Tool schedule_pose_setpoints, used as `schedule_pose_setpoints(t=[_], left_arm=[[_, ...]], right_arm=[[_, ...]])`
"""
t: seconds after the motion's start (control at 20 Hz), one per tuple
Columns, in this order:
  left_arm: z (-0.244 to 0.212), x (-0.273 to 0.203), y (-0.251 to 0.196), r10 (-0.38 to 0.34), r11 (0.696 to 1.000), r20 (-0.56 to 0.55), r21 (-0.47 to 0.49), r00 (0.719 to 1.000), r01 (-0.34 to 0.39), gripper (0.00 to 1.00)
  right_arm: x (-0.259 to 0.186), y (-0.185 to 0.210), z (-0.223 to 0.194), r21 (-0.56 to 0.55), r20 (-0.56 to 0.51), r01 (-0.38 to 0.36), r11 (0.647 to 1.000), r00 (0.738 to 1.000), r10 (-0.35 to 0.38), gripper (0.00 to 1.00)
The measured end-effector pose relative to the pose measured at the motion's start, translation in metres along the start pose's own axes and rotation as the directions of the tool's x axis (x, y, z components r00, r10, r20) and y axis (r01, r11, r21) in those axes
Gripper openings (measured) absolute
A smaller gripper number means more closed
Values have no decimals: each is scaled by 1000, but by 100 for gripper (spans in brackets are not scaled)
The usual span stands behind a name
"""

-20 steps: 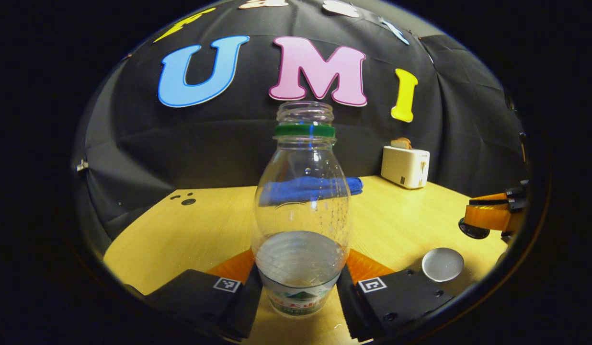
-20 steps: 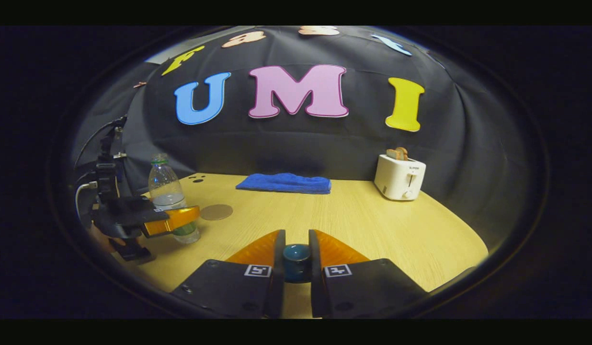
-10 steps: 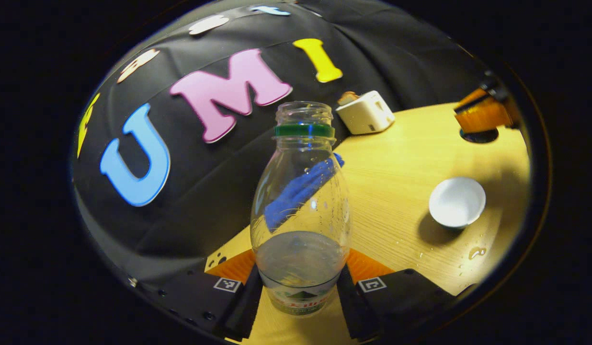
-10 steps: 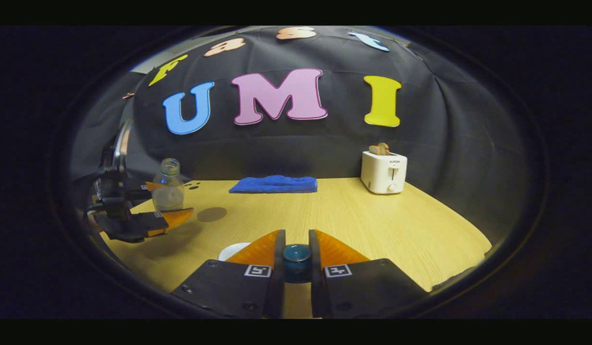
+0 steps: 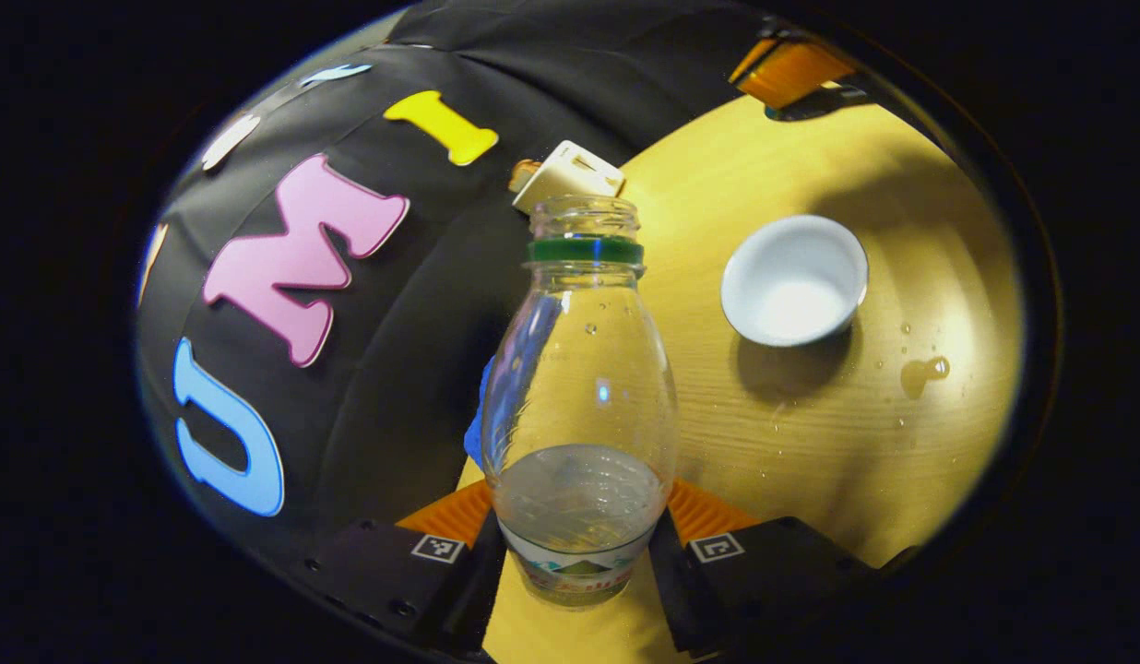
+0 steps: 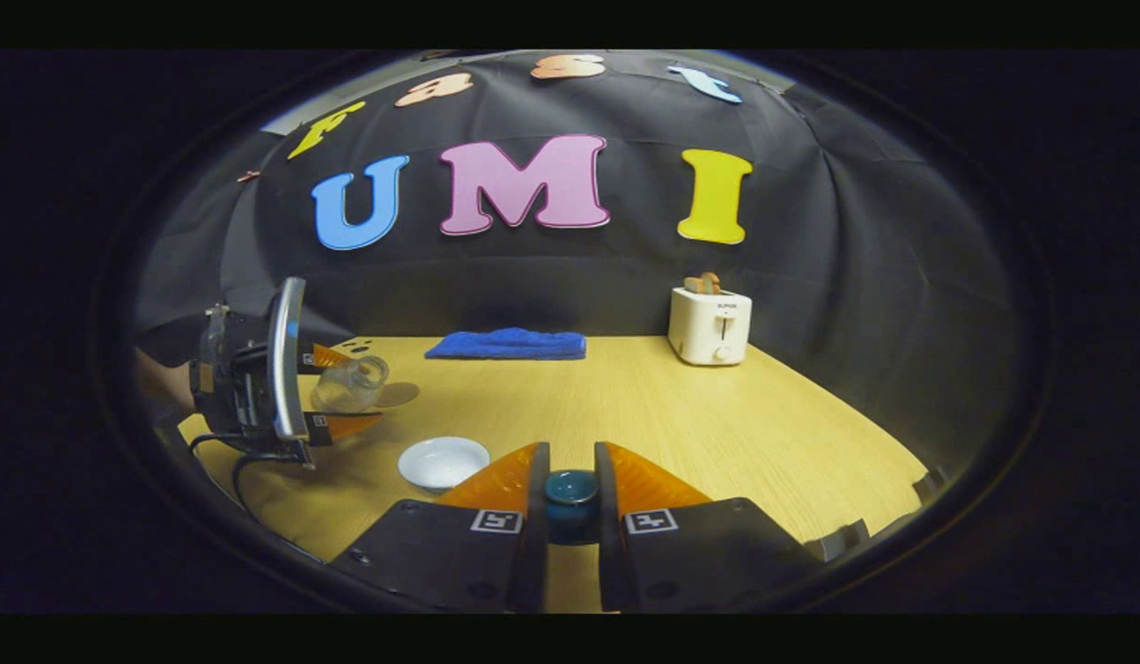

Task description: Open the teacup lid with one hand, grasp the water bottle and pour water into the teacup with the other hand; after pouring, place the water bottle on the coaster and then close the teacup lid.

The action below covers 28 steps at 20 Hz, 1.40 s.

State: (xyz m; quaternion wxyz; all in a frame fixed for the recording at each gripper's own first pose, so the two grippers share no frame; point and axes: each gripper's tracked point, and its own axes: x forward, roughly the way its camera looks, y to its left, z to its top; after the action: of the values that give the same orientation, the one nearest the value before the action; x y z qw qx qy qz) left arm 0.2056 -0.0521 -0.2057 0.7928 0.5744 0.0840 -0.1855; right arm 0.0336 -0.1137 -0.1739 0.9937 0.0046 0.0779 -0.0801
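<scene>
My left tongs (image 5: 577,553) are clamped on the bottle (image 5: 579,397) low down, at the label, so the open neck is free to tip. In the left gripper view the room is rolled over: the cup (image 5: 794,279) sits at the upper right of the frame, open and white inside, just right of the bottle's mouth, so I judge the pour is about to start. Water is in the bottom of the bottle, none at the neck. Drops lie on the desk (image 5: 856,443) right of the cup.

My right tongs (image 6: 571,489) are clamped on the lid (image 6: 571,493) by its knob, holding it well off the cup to keep the rim clear.

The right gripper view adds the tilt from outside: at left of frame the bottle leans over above the desk, the cup at lower left, the coaster (image 6: 397,395) just behind the bottle. The left gripper view alone gives the cup's inside.
</scene>
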Motion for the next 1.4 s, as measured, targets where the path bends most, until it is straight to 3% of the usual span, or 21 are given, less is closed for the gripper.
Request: schedule_pose_setpoints(t=[0.15,0.2,0.5,0.6,0.65,0.7,0.9,1.4], left_arm=[[3,5,-1,-6,995,-1,104,1000,6,73],[6,7,-1,-9,989,8,147,1000,7,74],[19,15,-8,-58,933,58,358,997,34,74],[21,20,-8,-60,916,61,400,996,31,74],[22,23,-5,-59,907,61,421,996,28,74],[23,27,-3,-57,898,63,440,996,23,74],[25,35,-3,-61,868,71,496,996,18,74],[29,38,6,-48,769,121,638,992,-41,74]], right_arm=[[-7,2,-8,4,-13,-4,1000,1000,4,28],[-9,0,-9,2,-12,-3,1000,1000,3,22],[-15,1,-11,5,-20,9,1000,1000,-9,25],[-15,2,-11,11,-16,12,1000,1000,-12,28],[-15,3,-13,17,-18,11,1000,1000,-11,22],[-16,5,-14,24,-23,5,1000,1000,-4,28],[-17,16,-21,77,-37,-17,997,999,20,28],[-16,23,-29,59,-63,-27,998,998,31,28]])
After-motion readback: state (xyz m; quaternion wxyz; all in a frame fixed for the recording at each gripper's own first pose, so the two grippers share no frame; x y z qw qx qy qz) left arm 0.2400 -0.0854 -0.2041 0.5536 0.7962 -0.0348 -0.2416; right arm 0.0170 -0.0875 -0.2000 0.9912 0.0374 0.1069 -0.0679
